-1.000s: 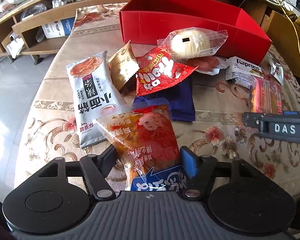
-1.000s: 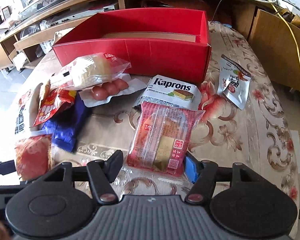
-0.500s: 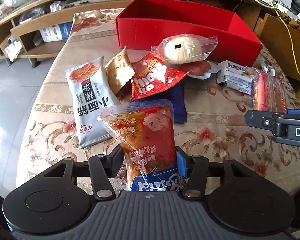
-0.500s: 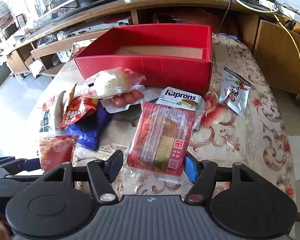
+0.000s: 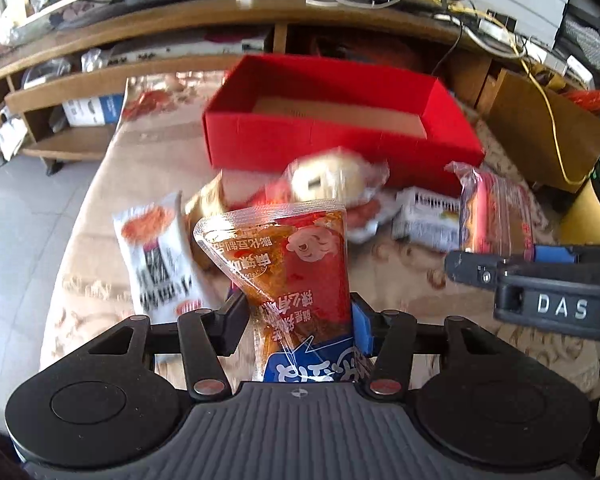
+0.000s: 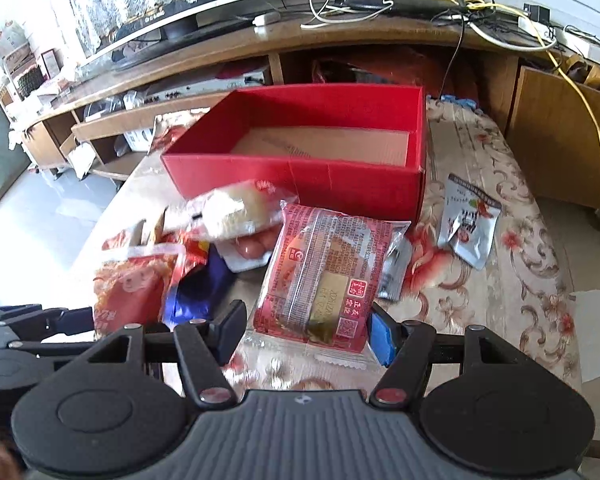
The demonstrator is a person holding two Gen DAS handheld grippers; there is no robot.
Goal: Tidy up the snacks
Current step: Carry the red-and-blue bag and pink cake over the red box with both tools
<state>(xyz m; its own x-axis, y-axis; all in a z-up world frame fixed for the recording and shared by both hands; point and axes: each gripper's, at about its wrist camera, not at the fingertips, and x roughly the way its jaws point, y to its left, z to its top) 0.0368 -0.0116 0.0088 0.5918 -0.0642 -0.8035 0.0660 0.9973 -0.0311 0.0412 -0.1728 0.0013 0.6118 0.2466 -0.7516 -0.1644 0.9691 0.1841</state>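
Left wrist view: my left tool [image 5: 298,312] was clamped on the red spicy snack pouch [image 5: 290,264], its long axis running straight ahead toward the red box [image 5: 332,144] in the upper centre of the frame. In the right wrist view, my right tool [image 6: 306,330] gripped the pink wrapped cake [image 6: 326,272], raised off the desk [image 6: 500,280], with the box straight ahead above it. I judged both tools about equally near; each needed to travel forward over the near wall.
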